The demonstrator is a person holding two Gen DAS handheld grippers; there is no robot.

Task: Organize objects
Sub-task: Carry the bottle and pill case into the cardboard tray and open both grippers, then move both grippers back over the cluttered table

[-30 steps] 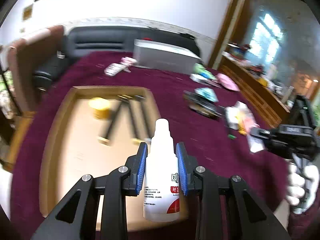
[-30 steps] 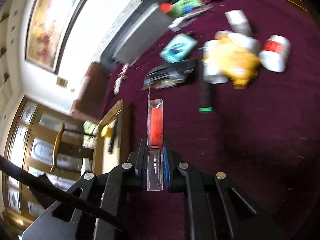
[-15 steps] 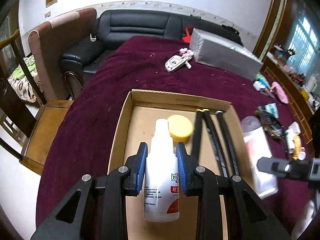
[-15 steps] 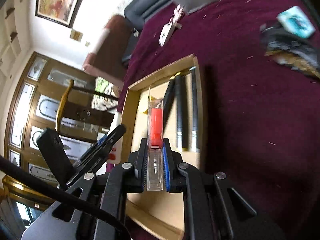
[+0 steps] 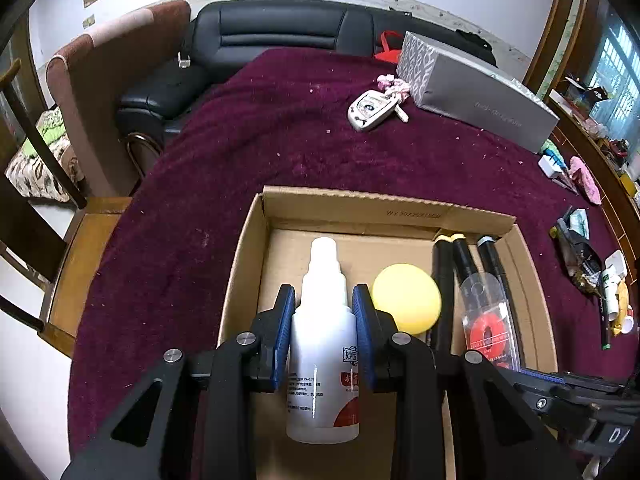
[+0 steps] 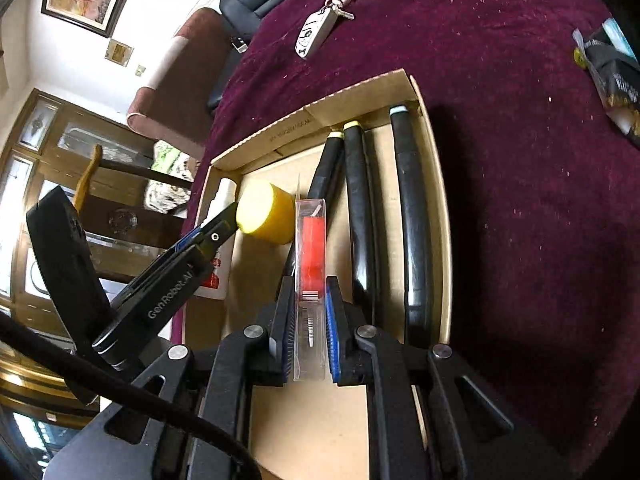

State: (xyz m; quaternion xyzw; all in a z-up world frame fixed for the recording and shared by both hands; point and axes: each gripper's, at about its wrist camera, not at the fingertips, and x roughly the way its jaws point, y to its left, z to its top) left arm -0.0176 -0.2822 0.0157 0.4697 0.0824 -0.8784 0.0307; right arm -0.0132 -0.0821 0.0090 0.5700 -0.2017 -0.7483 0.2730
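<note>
My left gripper (image 5: 323, 300) is shut on a white bottle (image 5: 323, 344) with a red label, held over the left side of an open cardboard box (image 5: 352, 208). My right gripper (image 6: 310, 288) is shut on a clear plastic pack with a red roll inside (image 6: 310, 256), held over the box (image 6: 352, 92). The pack also shows in the left wrist view (image 5: 488, 320). Inside the box lie a yellow round lid (image 5: 406, 298) and three black sticks (image 5: 464, 256). The left gripper with the bottle also shows in the right wrist view (image 6: 208, 236).
The box sits on a maroon tablecloth (image 5: 280, 140). A grey long box (image 5: 476, 96) and a key fob with a pink charm (image 5: 372, 108) lie at the far side. Several small packets (image 5: 588, 256) lie at the right. A black sofa (image 5: 272, 28) and wooden chairs (image 5: 80, 240) stand beyond the table.
Both grippers have moved from the cluttered right side of the table to over the cardboard box and lowered towards it, each still holding its object.
</note>
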